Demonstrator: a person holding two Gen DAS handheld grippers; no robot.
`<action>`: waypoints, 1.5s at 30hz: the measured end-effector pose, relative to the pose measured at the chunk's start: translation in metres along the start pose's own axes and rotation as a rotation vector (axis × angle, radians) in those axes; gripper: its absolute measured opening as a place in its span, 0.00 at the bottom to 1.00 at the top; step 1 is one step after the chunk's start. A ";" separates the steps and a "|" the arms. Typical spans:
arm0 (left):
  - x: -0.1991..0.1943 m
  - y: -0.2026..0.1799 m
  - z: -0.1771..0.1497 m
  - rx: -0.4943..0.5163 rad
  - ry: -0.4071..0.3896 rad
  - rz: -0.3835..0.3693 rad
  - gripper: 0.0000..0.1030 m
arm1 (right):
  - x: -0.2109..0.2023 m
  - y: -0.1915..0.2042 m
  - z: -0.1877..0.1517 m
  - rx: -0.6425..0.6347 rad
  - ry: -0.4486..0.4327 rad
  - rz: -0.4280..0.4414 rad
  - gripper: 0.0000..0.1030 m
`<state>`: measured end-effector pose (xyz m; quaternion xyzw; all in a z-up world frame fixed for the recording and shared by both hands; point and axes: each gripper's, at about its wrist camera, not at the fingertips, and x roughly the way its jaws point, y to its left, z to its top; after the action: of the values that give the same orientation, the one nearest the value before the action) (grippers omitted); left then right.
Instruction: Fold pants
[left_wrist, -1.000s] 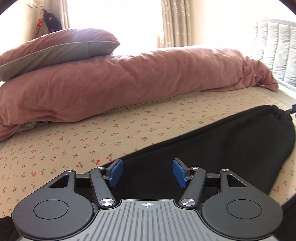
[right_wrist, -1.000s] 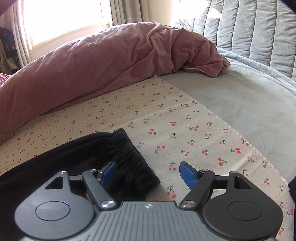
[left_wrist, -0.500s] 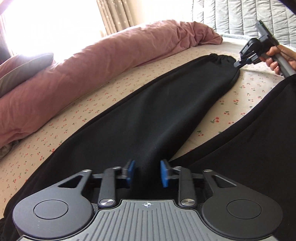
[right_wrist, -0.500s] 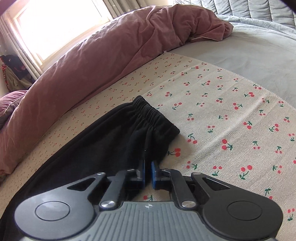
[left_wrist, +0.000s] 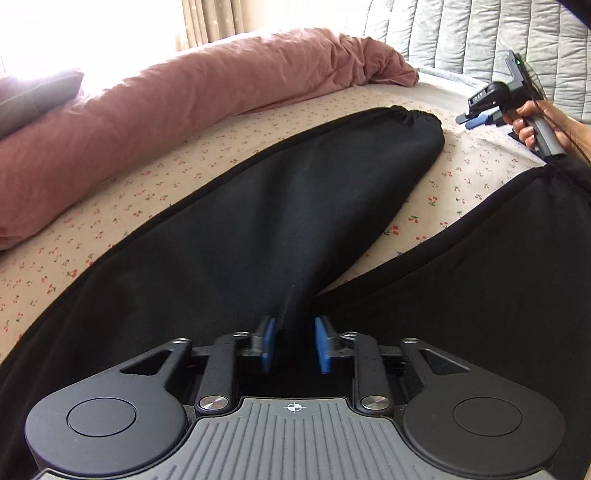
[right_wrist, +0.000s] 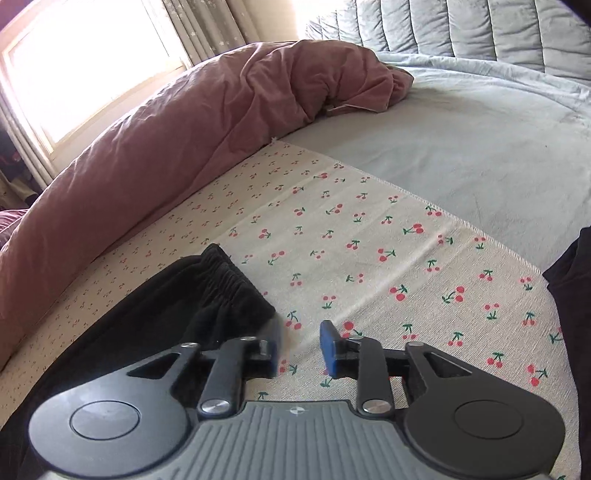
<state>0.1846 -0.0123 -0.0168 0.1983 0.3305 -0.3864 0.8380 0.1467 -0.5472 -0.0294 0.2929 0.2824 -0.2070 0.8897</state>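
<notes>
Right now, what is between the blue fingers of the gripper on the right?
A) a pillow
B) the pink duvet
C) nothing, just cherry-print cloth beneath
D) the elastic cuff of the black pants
C: the right gripper is open, with only the cherry-print sheet showing in the gap; the cuff of the black pants lies just to its left, apart.

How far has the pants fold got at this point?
Done: the black pants lie on the cherry-print sheet, one leg spread out flat. In hand: the left tool has crotch fabric bunched between its open fingers; the right tool is open beside the cuff. Left: no fold visible yet.
</notes>
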 end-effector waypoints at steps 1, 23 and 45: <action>-0.004 0.001 0.001 -0.020 -0.035 0.004 0.61 | 0.002 0.000 -0.001 0.008 0.003 0.023 0.53; 0.039 -0.026 0.008 -0.019 -0.057 -0.064 0.67 | 0.031 0.042 -0.013 -0.091 0.003 -0.056 0.24; 0.064 -0.030 0.019 -0.092 -0.139 -0.170 0.64 | 0.102 0.148 -0.018 -0.413 0.040 -0.109 0.50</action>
<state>0.1997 -0.0756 -0.0508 0.1036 0.3044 -0.4534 0.8313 0.2962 -0.4463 -0.0454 0.0926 0.3517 -0.1865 0.9127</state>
